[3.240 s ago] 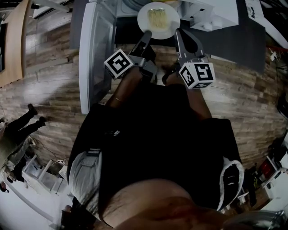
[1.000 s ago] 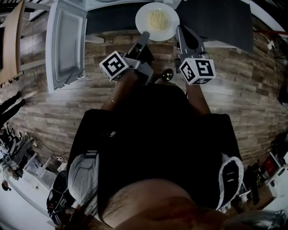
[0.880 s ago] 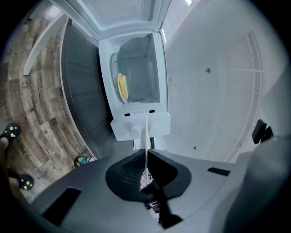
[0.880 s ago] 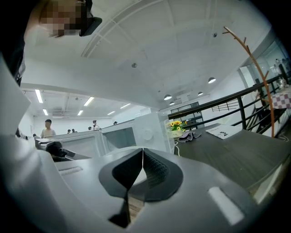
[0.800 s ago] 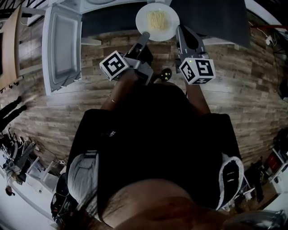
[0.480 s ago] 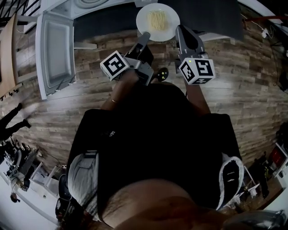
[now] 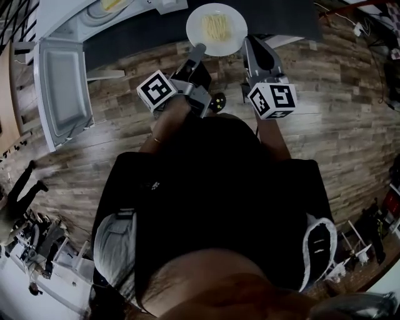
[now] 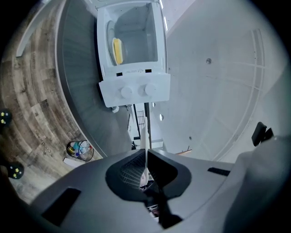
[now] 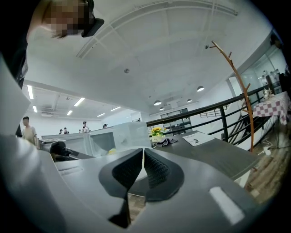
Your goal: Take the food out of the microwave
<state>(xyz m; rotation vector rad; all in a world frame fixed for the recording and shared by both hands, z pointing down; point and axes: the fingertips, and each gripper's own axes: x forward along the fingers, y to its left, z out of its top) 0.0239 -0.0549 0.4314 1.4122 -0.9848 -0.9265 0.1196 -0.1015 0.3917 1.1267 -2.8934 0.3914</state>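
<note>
Wooden floor [image 7: 325, 112] fills most of the head view. A dark tabletop [image 7: 144, 34] runs along the top of that view.

A white microwave [image 7: 75, 19] stands at the left end of the tabletop. Its door [image 7: 62, 94] is swung fully open and hangs out past the tabletop's near edge, over the floor. The left gripper view shows the cavity open, with a piece of yellow food [image 8: 117, 51] lying inside and two knobs [image 8: 135, 90] on the panel beside the cavity.

The person [image 7: 212, 206], in dark clothing, stands at the tabletop's near edge, to the right of the microwave.

A white plate [image 7: 199, 34] is out of the microwave and well apart from it. It is carried level over the tabletop's near edge. A small heap of noodles [image 7: 217, 25] lies at its centre.

The left gripper [image 7: 200, 49] is clenched on the plate's near-left rim. In its own view the rim shows edge-on as a thin white line pinched between the pads. The right gripper [image 7: 248, 42] is clenched on the near-right rim, and the same thin white edge shows between its pads. Both grippers point away from the person, each with its marker cube [image 7: 157, 90] at the rear.

In the right gripper view, a pot of yellow flowers [image 9: 157, 132] stands on the tabletop beyond the microwave.
</note>
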